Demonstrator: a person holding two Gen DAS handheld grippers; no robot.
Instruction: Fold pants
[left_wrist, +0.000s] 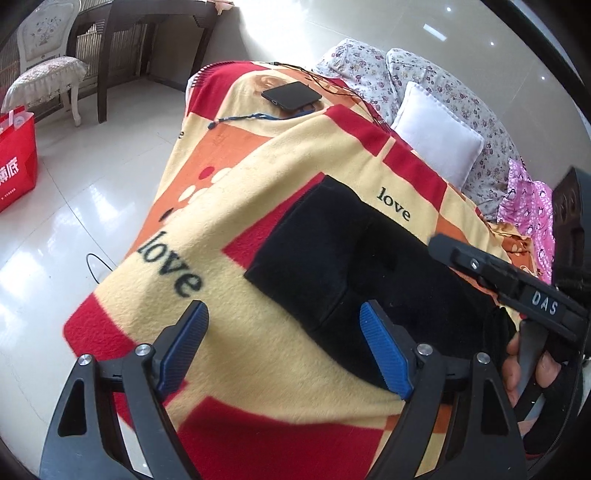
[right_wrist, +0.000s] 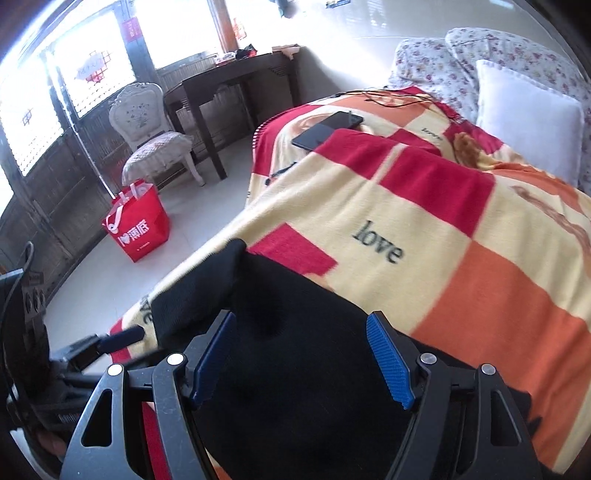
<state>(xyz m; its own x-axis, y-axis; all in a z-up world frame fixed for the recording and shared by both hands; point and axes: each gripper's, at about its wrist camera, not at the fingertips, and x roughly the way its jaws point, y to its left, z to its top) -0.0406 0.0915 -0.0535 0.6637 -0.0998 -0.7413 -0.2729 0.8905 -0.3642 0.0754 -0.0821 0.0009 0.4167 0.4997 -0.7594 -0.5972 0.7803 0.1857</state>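
Note:
The black pants (left_wrist: 354, 266) lie folded in a compact block on the red, yellow and orange "love" blanket (left_wrist: 258, 155) on the bed. My left gripper (left_wrist: 284, 321) is open and empty, held above the blanket at the pants' near left edge. The right gripper's body shows at the right of the left wrist view (left_wrist: 517, 288). In the right wrist view the pants (right_wrist: 295, 332) fill the lower middle, and my right gripper (right_wrist: 299, 332) is open above them, holding nothing. The left gripper's fingers (right_wrist: 122, 338) show at lower left.
A black phone (left_wrist: 291, 96) with a cord lies on the blanket's far end. A white pillow (left_wrist: 439, 133) and floral bedding (left_wrist: 461, 92) are at the right. A red bag (right_wrist: 136, 225), white chair (right_wrist: 151, 136) and dark table (right_wrist: 236, 85) stand on the tiled floor.

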